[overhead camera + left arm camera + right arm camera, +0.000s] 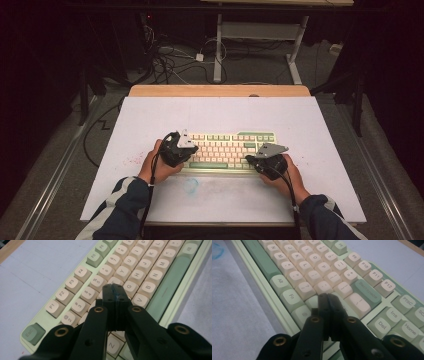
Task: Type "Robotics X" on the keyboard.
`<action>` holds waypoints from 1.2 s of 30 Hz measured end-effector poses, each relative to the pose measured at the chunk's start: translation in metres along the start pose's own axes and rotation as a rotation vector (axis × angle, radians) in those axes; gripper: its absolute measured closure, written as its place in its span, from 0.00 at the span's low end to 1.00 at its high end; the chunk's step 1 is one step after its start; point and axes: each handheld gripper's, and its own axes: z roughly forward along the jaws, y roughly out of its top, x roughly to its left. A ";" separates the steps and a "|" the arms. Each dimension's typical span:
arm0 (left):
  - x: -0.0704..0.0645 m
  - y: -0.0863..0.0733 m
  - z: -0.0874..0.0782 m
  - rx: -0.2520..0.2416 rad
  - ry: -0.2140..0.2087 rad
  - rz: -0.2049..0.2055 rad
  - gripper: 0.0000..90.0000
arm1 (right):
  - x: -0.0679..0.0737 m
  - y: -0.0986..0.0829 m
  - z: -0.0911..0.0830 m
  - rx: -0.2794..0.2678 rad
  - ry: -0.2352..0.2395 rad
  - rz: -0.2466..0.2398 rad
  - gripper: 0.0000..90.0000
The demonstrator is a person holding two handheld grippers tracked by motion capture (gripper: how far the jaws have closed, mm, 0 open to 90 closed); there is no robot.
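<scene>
Keyboard [227, 151] sits mid-table on the white mat [150, 120], near you. Both jaws pressed together, nothing held: left gripper [114, 288] over the F/R keys, right gripper [327, 297] by Enter. Blunt tips may hit two keys; pushing hard could slide the board.
</scene>
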 end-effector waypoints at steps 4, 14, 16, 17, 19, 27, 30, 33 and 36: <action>-0.001 0.001 0.007 0.010 0.004 0.012 0.97 | 0.000 0.000 0.000 -0.002 0.001 0.001 1.00; -0.001 0.002 0.026 0.038 0.030 0.041 0.97 | 0.000 0.000 0.000 -0.002 0.000 0.001 1.00; -0.001 0.001 0.029 0.047 0.032 0.042 0.97 | 0.000 0.000 0.000 -0.003 0.000 0.001 1.00; -0.001 0.001 0.030 0.050 0.036 0.046 0.97 | 0.000 0.000 0.000 -0.003 0.000 0.001 1.00; 0.000 0.001 0.031 0.049 0.038 0.045 0.97 | 0.000 0.000 0.000 -0.003 0.000 0.001 1.00; 0.000 0.003 0.028 0.036 0.039 0.051 0.94 | 0.000 0.000 0.000 -0.001 -0.004 -0.006 1.00; 0.001 0.006 0.023 0.007 0.024 0.043 0.92 | -0.001 0.000 -0.002 -0.005 0.004 -0.006 1.00; 0.000 0.010 0.015 -0.034 0.015 0.041 0.82 | -0.002 0.002 -0.009 -0.036 0.014 0.000 1.00; 0.000 0.012 0.005 -0.083 0.014 0.064 0.70 | -0.003 0.002 -0.012 -0.043 0.012 -0.002 1.00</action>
